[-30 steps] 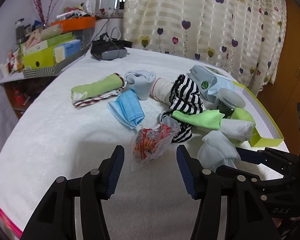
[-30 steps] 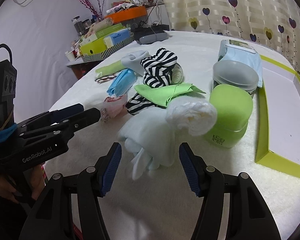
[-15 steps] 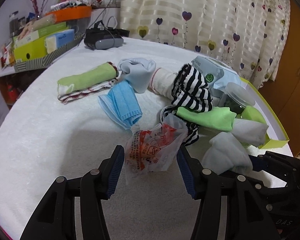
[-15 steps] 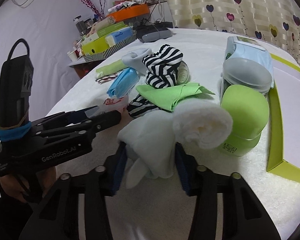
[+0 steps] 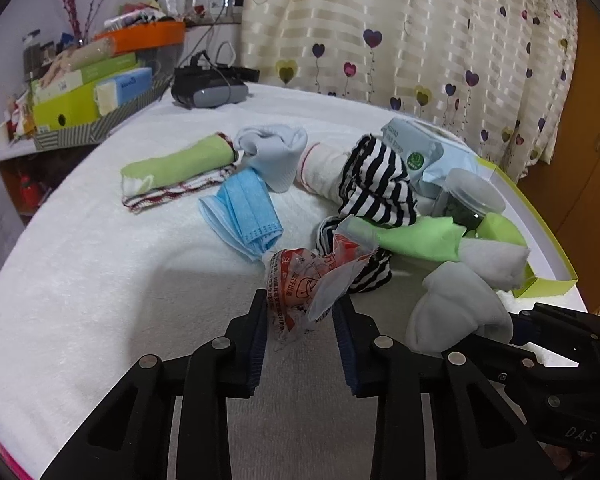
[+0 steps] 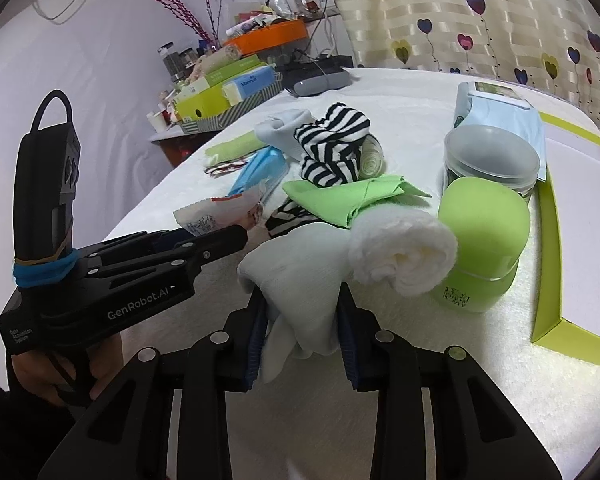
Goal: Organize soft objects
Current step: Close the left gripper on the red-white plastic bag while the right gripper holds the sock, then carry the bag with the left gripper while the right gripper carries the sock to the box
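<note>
left gripper: jaws have just been closing and now pinch the crinkled red-and-white plastic packet, pads pressing its lower part. the packet sits at the near edge of the pile, touching the blue face mask on its left and the striped cloth behind it.

right gripper: jaws have also just been closing and now squeeze the pale grey-white cloth between them; a loose tail of it hangs below the pads. the cloth lies just beside the rolled white towel, which leans against the green-lidded jar.

surface: a desk covered in white towelling. its near-left part is bare and open, reaching to the rounded left edge with a pink trim. the pile occupies the centre and right.

right boundary: a shallow white tray with a lime green rim runs along the desk's right side, its near corner close to the jar. a clear-lidded tub and a pale blue wipes pack stand between the pile and the tray.

far side: a folded green cloth and a light blue sock lie left of the pile; behind them the desk is open up to a grey device near the curtain. the two grippers sit side by side, near each other.
</note>
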A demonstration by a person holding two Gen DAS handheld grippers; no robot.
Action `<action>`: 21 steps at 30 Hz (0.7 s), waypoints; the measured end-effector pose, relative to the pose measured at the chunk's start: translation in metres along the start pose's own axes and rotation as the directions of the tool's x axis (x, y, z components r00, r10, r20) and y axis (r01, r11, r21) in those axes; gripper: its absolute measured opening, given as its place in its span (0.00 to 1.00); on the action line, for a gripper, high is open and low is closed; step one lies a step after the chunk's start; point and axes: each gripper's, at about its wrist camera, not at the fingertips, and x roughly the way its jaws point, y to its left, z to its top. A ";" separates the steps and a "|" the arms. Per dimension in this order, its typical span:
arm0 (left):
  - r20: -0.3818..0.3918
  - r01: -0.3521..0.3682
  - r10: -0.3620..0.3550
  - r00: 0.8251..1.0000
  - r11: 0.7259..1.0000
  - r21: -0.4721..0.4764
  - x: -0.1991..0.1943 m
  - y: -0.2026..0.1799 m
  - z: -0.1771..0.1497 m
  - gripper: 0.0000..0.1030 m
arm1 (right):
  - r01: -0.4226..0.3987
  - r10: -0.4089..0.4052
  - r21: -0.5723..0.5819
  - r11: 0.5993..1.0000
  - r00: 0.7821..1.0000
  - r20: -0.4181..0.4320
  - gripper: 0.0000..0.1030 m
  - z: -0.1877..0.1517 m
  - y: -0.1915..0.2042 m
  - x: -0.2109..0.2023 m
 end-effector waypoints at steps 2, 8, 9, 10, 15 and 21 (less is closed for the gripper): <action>0.013 -0.002 0.002 1.000 1.000 0.001 -0.008 -0.002 0.000 0.29 | -0.007 0.007 -0.005 1.000 1.000 0.014 0.33 -0.001 0.002 -0.005; 0.054 -0.008 0.007 0.999 1.000 0.013 -0.031 -0.013 0.002 0.29 | -0.014 0.015 -0.017 1.000 0.997 0.071 0.33 0.000 0.007 -0.029; 0.063 -0.007 0.007 0.998 1.000 0.015 -0.036 -0.016 0.003 0.29 | -0.013 0.014 -0.019 1.000 0.997 0.080 0.33 -0.001 0.008 -0.033; 0.069 -0.007 0.006 0.998 1.000 0.017 -0.039 -0.018 0.003 0.29 | -0.010 0.012 -0.021 1.000 0.996 0.090 0.33 -0.001 0.008 -0.037; 0.089 0.009 -0.013 0.996 0.999 0.041 -0.050 -0.036 0.005 0.29 | 0.012 -0.010 -0.014 1.000 0.992 0.126 0.33 -0.001 0.002 -0.053; 0.089 0.045 -0.051 0.995 0.996 0.075 -0.050 -0.062 0.008 0.29 | 0.054 -0.056 0.019 0.998 0.986 0.156 0.33 -0.004 -0.016 -0.073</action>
